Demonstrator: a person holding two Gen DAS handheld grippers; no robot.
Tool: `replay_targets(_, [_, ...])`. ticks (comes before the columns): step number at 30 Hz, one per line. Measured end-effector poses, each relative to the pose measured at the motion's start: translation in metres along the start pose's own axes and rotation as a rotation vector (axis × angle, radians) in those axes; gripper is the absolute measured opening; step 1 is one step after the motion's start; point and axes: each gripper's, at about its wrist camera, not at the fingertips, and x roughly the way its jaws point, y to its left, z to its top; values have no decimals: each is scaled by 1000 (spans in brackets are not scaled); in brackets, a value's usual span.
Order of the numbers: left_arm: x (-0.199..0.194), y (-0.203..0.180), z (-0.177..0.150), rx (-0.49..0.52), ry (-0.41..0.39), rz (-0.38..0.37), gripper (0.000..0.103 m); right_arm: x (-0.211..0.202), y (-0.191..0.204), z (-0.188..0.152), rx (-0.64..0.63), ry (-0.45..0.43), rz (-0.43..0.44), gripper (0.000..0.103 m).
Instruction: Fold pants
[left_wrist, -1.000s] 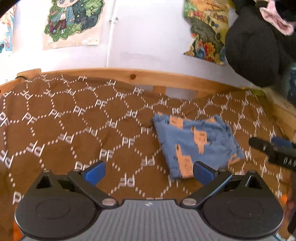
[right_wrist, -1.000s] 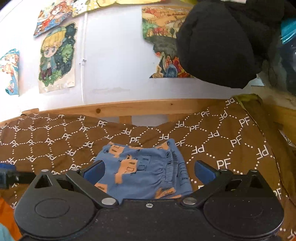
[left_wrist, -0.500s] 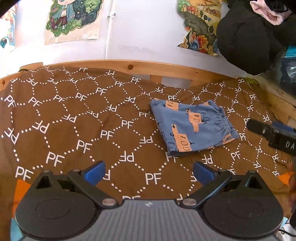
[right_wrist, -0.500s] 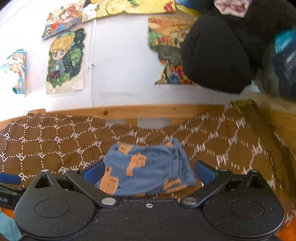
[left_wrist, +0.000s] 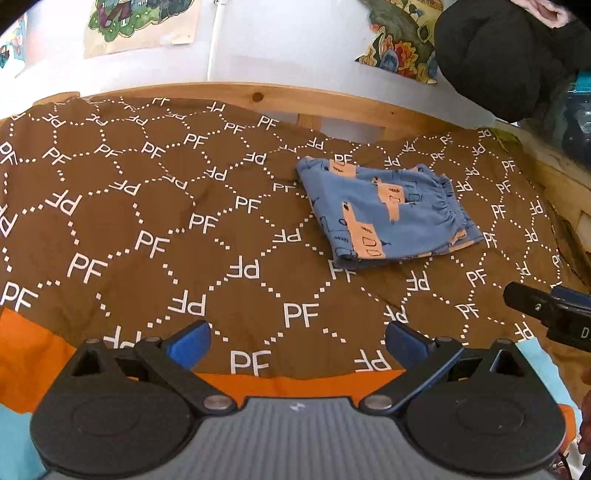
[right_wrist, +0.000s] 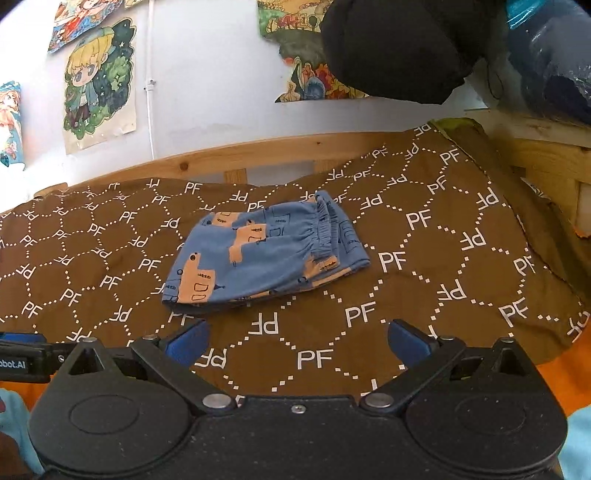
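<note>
The blue pants (left_wrist: 388, 214) with orange truck prints lie folded in a small flat rectangle on the brown "PF" blanket (left_wrist: 166, 221), elastic waistband to the right. They also show in the right wrist view (right_wrist: 266, 254). My left gripper (left_wrist: 297, 341) is open and empty, well back from the pants near the blanket's front edge. My right gripper (right_wrist: 297, 341) is open and empty, also drawn back from the pants. The right gripper's finger shows at the right edge of the left wrist view (left_wrist: 546, 306).
A wooden bed rail (left_wrist: 258, 98) runs along the far side under a white wall with posters (right_wrist: 99, 85). A black garment (right_wrist: 399, 48) hangs at the upper right. An orange sheet (left_wrist: 303, 384) lies under the blanket's front edge.
Both grippers have pulled back and up from the folded pants, which now lie farther away. The pants have not moved.
</note>
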Motion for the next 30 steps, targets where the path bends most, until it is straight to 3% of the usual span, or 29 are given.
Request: replay_targets(30, [1, -1, -4, 9, 17, 10, 103, 0, -3, -5, -7, 17, -4, 102])
